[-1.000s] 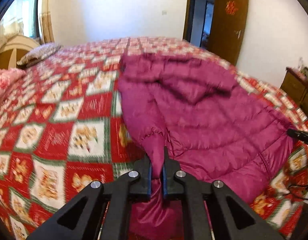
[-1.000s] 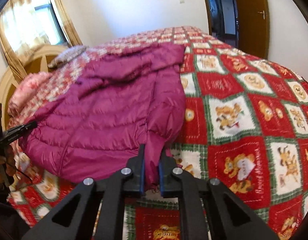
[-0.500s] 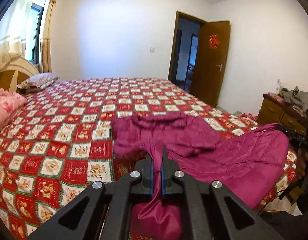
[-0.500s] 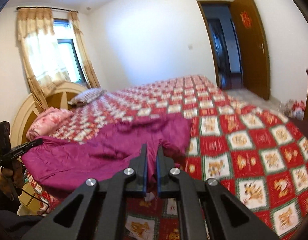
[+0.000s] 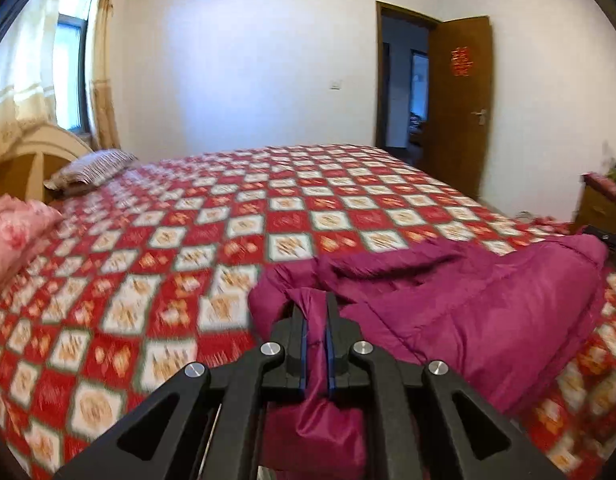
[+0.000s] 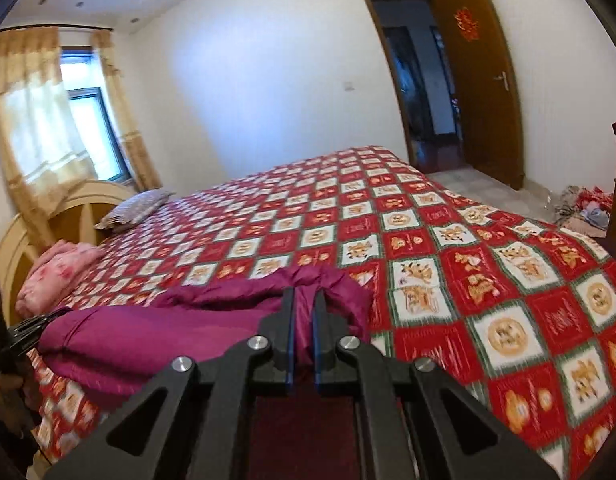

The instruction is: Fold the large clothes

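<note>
A red double-happiness sign (image 5: 460,62) hangs on the open brown door (image 5: 459,120); its strokes blur. The red-and-white bedspread (image 6: 487,280) carries small script inside its squares, too small to read.

The jacket (image 5: 487,312) lies on the bed's (image 5: 268,208) near edge — pillow (image 5: 92,164) at its far-left end, door (image 5: 455,104) beyond.

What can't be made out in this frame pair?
- Left wrist view: the near end of the purple jacket drops behind the left hand-held gripper; which part is clamped is unclear.
- Right wrist view: the right hand-held gripper likewise hides its grip on the jacket.
- Both views: motion blur smears the bedspread pattern.
- Left wrist view: the dresser is cut by the edge.
</note>
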`<state>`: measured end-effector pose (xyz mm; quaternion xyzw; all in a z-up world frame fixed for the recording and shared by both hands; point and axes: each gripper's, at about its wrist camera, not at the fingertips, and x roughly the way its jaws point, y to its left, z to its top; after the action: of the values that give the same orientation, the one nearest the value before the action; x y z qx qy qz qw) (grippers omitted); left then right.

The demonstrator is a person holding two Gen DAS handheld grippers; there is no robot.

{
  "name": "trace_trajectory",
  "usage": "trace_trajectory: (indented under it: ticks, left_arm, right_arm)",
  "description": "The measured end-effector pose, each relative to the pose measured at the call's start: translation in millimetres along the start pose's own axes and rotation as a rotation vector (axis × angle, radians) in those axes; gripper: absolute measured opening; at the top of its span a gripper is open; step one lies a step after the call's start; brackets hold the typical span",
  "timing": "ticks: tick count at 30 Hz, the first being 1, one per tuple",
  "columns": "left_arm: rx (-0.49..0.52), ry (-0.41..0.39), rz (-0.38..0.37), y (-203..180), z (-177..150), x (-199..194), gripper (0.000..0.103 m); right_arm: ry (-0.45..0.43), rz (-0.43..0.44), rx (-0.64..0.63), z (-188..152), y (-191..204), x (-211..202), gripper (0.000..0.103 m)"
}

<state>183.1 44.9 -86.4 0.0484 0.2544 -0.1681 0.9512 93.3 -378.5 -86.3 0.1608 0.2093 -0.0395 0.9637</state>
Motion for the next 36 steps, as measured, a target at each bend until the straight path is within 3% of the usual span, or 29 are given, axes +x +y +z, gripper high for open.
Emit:
trace_trajectory:
  ticks: [3,5,6,7,9,15,20,21,23,24,25,29,32,36]
  left_arm:
    - [-0.008,0.039,0.031,8,11,38,0.011]
    - [-0.056,0.062,0.05,21,14,59,0.018]
    - [-0.071,0.066,0.073,25,15,66,0.031]
    - [-0.09,0.062,0.124,33,17,72,0.053]
    - [-0.125,0.03,0.191,46,20,75,0.081]
    - [-0.203,0.009,0.354,69,29,85,0.083]
    - [-0.154,-0.024,0.418,55,36,89,0.083]
    - [-0.134,-0.02,0.442,50,37,93,0.083]
    - [-0.115,-0.012,0.495,43,40,99,0.083]
    - [-0.115,-0.01,0.511,41,41,101,0.083]
    - [-0.123,-0.007,0.515,39,43,102,0.083]
    - [-0.126,-0.026,0.464,21,46,95,0.083]
    - [-0.078,-0.023,0.427,-5,44,98,0.084]
    - [-0.047,-0.003,0.402,-33,40,118,0.084]
  right_arm:
    - [0.019,-0.024,0.014,12,-4,35,0.008]
    - [0.041,-0.037,0.019,17,-5,52,0.008]
    - [0.052,-0.042,0.025,19,-6,63,0.008]
    - [0.063,-0.047,0.03,21,-7,72,0.008]
    - [0.089,-0.059,0.033,23,-7,92,0.008]
    - [0.15,-0.129,0.04,26,-5,145,0.008]
    - [0.162,-0.176,0.062,28,-6,182,0.009]
    - [0.165,-0.182,0.076,28,-9,186,0.014]
    - [0.163,-0.222,0.103,29,-14,192,0.043]
    - [0.144,-0.239,0.107,31,-13,191,0.068]
    - [0.108,-0.244,0.107,32,-12,184,0.074]
    - [0.083,-0.244,0.012,36,11,171,0.074]
    - [0.091,-0.18,-0.071,33,45,166,0.073]
    - [0.144,-0.061,-0.19,20,104,189,0.064]
